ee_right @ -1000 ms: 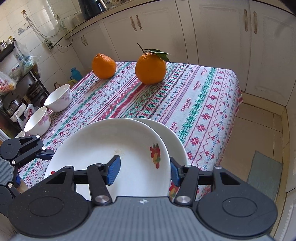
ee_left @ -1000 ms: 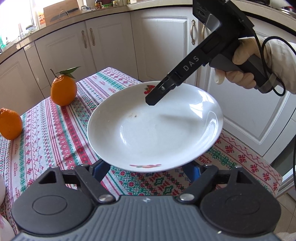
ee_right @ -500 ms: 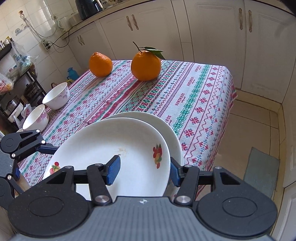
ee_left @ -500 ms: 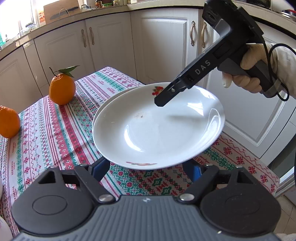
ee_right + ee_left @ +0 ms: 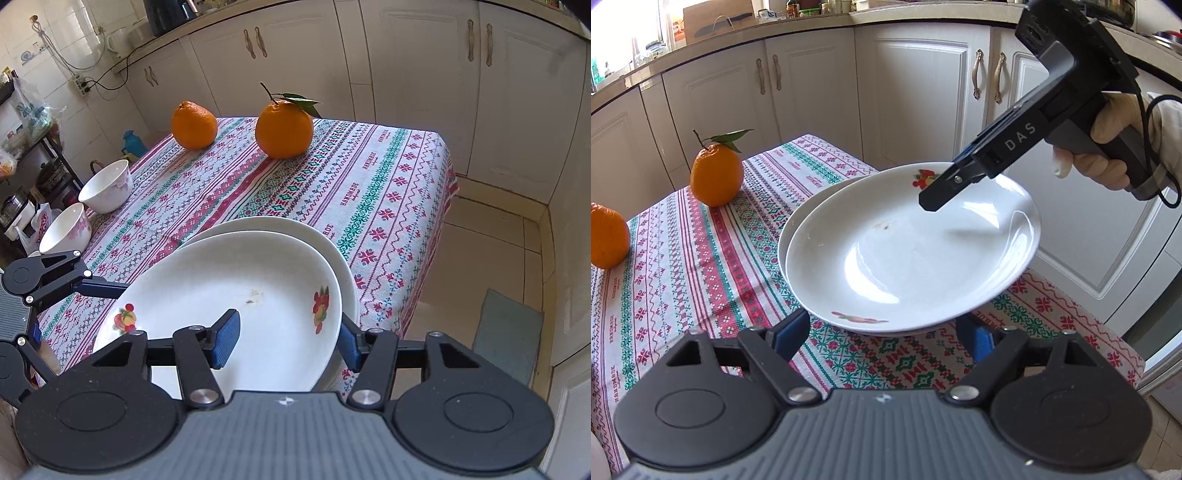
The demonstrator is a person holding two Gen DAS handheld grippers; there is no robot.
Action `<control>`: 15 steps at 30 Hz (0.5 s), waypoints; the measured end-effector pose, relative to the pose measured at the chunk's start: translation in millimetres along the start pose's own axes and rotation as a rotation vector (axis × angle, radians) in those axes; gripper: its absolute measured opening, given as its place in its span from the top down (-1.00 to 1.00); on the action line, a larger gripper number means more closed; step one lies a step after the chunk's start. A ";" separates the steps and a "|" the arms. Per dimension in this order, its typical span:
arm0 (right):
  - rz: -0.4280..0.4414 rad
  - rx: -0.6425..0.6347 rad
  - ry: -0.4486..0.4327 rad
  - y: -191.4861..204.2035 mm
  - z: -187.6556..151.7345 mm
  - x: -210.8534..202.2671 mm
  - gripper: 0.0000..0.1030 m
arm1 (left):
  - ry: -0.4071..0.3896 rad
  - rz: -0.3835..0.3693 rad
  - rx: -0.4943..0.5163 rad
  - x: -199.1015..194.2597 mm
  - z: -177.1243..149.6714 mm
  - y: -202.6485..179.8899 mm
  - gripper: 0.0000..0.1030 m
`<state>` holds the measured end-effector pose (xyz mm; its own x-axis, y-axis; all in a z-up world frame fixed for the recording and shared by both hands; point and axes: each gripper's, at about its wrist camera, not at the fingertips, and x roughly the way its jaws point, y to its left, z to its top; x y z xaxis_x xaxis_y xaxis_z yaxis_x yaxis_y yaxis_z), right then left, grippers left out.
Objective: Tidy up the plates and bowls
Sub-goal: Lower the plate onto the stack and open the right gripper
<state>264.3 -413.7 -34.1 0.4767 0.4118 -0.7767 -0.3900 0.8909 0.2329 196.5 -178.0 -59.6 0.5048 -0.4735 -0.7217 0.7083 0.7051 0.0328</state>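
A: Right, left wrist view first. Upper plate (image 5: 912,251) tilted over the lower plate (image 5: 781,254), far rim pinched by the right gripper (image 5: 942,184), one finger above, the other beneath. Near rim low, close over the lower plate; hard to say whether touching.

B: And the left gripper (image 5: 882,328)?

A: Released. Jaws wide, pads either side beneath the upper plate's near rim, pressing nothing.

B: From the right wrist?

A: Clenched on that rim, one pad inside, one outside. Upper plate offset toward the camera from the lower plate, not centred. Far bowl (image 5: 107,186) and near bowl (image 5: 66,229) well left of the lower plate, not yet stacked.

B: So, for a clean stack?

A: Probably ease forward until the rims line up over the lower plate, level the tilt, lower gently, then unclench. Worth minding the underside finger: easily trapped between the plates.
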 end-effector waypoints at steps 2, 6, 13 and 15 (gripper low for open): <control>-0.008 0.002 0.000 0.9 -0.3 -2.2 -0.21 | -0.002 -0.003 -0.002 0.0 -0.2 0.5 -0.68; -0.027 0.011 -0.002 3.1 -2.2 -6.2 -0.25 | -0.005 -0.006 -0.004 0.3 -1.0 0.8 -0.72; -0.045 0.015 0.002 6.6 -3.7 -6.0 -0.39 | -0.008 -0.009 -0.016 0.4 -3.1 4.0 -0.74; -0.053 0.013 0.005 9.0 -4.3 -4.9 -0.48 | -0.010 -0.003 -0.014 -1.1 -3.8 3.9 -0.75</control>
<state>255.1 -408.5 -30.8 0.4925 0.3633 -0.7909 -0.3542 0.9137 0.1991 196.9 -172.7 -61.3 0.5076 -0.4811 -0.7148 0.7031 0.7108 0.0209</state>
